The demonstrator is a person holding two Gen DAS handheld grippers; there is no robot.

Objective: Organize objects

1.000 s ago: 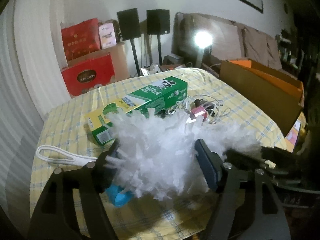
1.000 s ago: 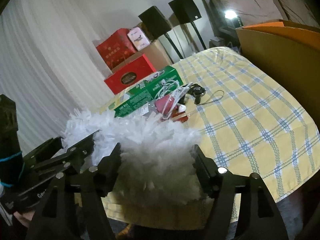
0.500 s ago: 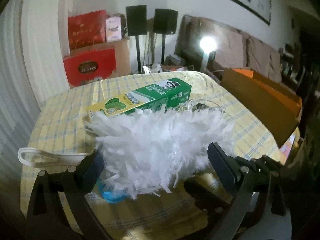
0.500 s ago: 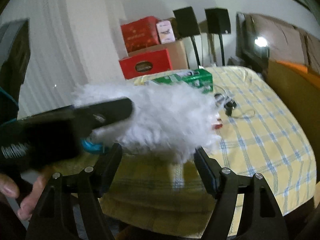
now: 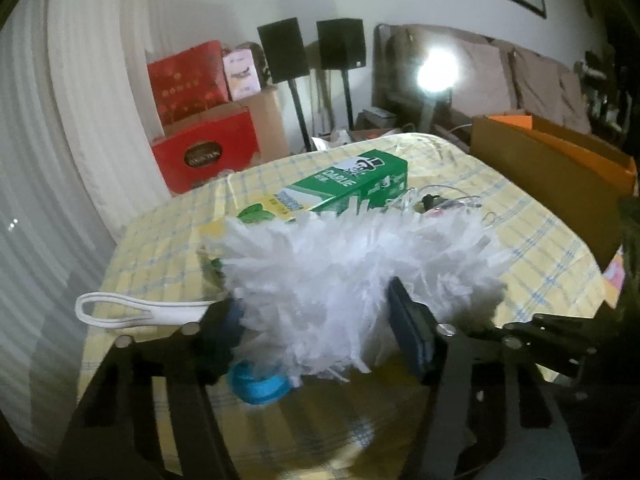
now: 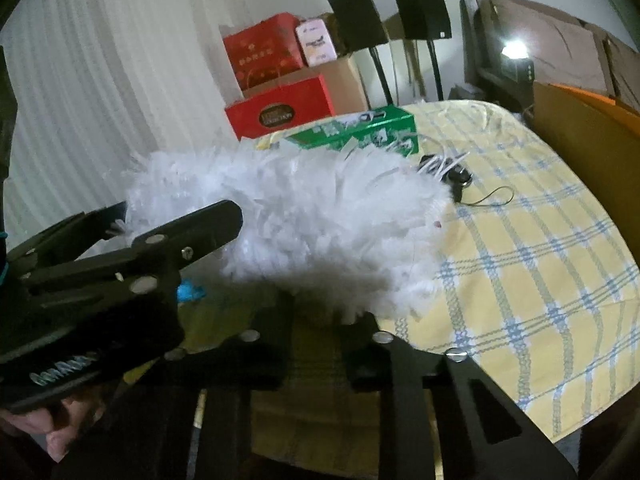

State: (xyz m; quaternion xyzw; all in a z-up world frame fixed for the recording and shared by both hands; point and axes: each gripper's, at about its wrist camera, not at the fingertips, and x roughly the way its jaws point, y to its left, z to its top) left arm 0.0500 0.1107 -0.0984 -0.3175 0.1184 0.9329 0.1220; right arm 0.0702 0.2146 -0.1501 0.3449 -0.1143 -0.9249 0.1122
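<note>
A white fluffy duster [image 5: 344, 268] with a blue handle end [image 5: 260, 386] hangs just above the yellow checked tablecloth [image 6: 540, 260]. My left gripper [image 5: 316, 332] has the duster's near part between its jaws, which are closing, and both pads are sunk into the fluff. In the right wrist view the duster [image 6: 288, 216] fills the middle. My right gripper [image 6: 320, 328] stands under it, its jaws closing to a narrow gap on the shaded lower fluff. The left gripper [image 6: 172, 214] reaches in from the left, with a hand below it.
A green toothpaste carton [image 5: 352, 184] lies behind the duster, with tangled cables [image 6: 452, 172] beside it. A white looped strap [image 5: 120, 312] lies at the left. A tall brown and orange box [image 5: 552, 168] stands along the table's right side. Red boxes [image 5: 204, 160] and speakers stand beyond.
The left jaws spread wide half a second ago and have now narrowed onto the duster. The right jaws went from wide to nearly together under the duster, and the right view rolled.
</note>
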